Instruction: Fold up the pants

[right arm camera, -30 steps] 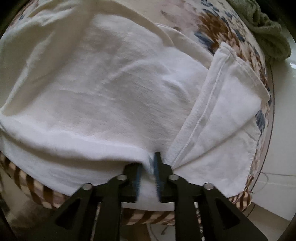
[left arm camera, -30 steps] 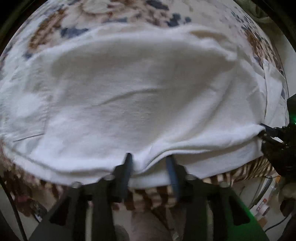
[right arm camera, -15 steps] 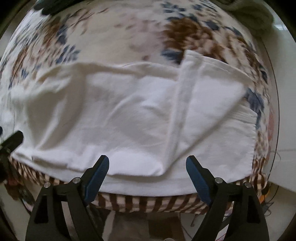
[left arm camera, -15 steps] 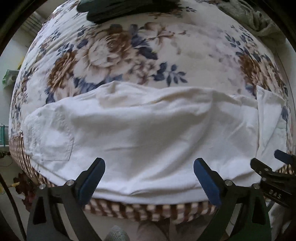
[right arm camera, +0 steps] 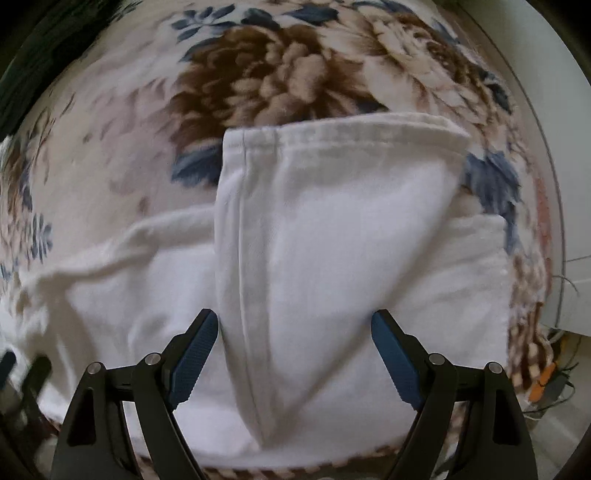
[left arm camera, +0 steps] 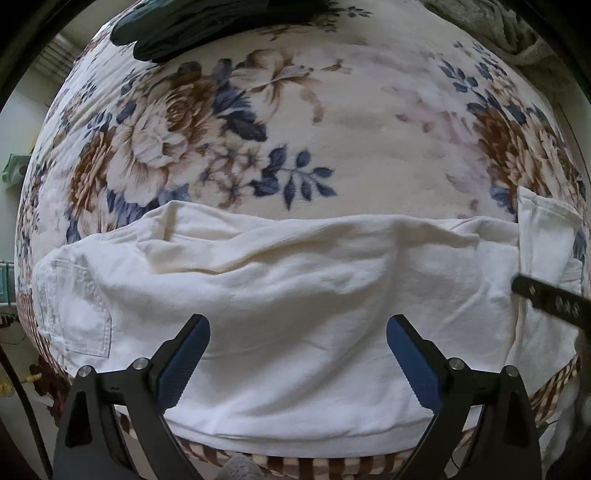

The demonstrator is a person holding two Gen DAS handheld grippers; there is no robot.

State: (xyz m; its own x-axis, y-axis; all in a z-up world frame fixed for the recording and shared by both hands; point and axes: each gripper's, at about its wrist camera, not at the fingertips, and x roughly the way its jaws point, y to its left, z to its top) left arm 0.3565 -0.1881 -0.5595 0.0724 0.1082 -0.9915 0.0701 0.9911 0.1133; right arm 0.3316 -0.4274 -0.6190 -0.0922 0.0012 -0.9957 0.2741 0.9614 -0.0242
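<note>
Left gripper (left arm camera: 298, 363) fingers (left arm camera: 186, 356) spread wide, nothing between, hovering above white cotton pants (left arm camera: 280, 314). Right gripper (right arm camera: 293, 354) fingers (right arm camera: 195, 349) likewise apart, empty, over folded-back leg end (right arm camera: 332, 221).

Pants lie just beyond both finger pairs, lengthwise-folded along near edge of floral bed blanket (left arm camera: 332, 122); back pocket (left arm camera: 74, 306) off left of left fingers. Dark garment (left arm camera: 207, 22) far beyond.

Likely reason: fold laid, cloth let go, hands backing off for next grasp.

Versus a second ago: both fingers were pinched on pants edge; now released, pulled back.
</note>
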